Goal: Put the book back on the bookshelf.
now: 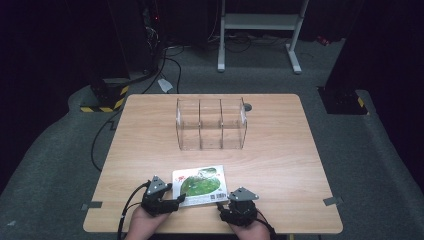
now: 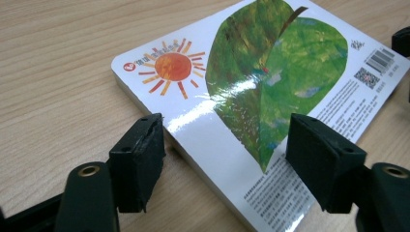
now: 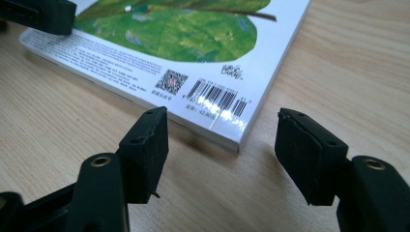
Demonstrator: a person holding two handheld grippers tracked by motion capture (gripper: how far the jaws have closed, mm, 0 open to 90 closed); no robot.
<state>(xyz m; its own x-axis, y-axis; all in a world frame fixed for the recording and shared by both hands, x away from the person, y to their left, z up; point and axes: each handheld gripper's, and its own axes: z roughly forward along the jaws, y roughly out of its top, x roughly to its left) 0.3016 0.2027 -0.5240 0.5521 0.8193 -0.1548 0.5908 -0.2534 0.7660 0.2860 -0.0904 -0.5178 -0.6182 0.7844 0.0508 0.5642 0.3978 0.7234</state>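
Light wood-grain table (image 1: 150, 130), rounded corners, standing on grey carpet. Two things rest on it. A clear three-compartment organizer (image 1: 211, 123) sits upright just past centre toward 12 o'clock, its compartments side by side. A picture book (image 1: 199, 186) with a green leaf and an orange sun on its cover lies flat near the 6 o'clock edge, well apart from the organizer, barcode corner pointing toward 5 o'clock.
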